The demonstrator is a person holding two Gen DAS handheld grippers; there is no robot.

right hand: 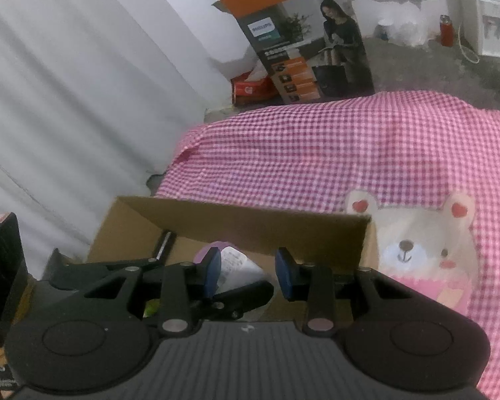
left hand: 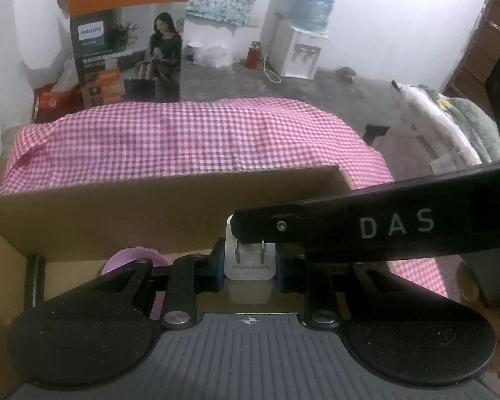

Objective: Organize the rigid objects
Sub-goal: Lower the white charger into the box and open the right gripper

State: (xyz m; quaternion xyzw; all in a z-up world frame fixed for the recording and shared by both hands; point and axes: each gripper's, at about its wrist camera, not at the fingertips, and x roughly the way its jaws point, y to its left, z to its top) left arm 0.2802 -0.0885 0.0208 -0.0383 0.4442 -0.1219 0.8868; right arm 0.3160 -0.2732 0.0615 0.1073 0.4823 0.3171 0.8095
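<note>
My left gripper [left hand: 250, 266] is shut on a white plug adapter [left hand: 250, 260], its two prongs facing the camera, just above an open cardboard box [left hand: 150, 213]. A purple round container [left hand: 133, 261] lies inside the box to the left. One black finger [left hand: 350, 230] of my right gripper crosses in from the right and touches the adapter's top. In the right wrist view, my right gripper [right hand: 248, 271] is open over the same box [right hand: 250, 223], with nothing pressed between its blue pads [right hand: 213, 271]. The adapter [right hand: 240, 268] and the left gripper's finger [right hand: 243, 295] show below it.
The box stands on a pink checked cloth [left hand: 200, 136] with a bear print [right hand: 416, 243]. Beyond are a tall printed carton [left hand: 126, 50], a water dispenser [left hand: 296, 50] and a red flask [left hand: 252, 55]. Piled fabric [left hand: 450, 126] lies right; a black box [right hand: 0, 273] and white curtain [right hand: 66, 100] left.
</note>
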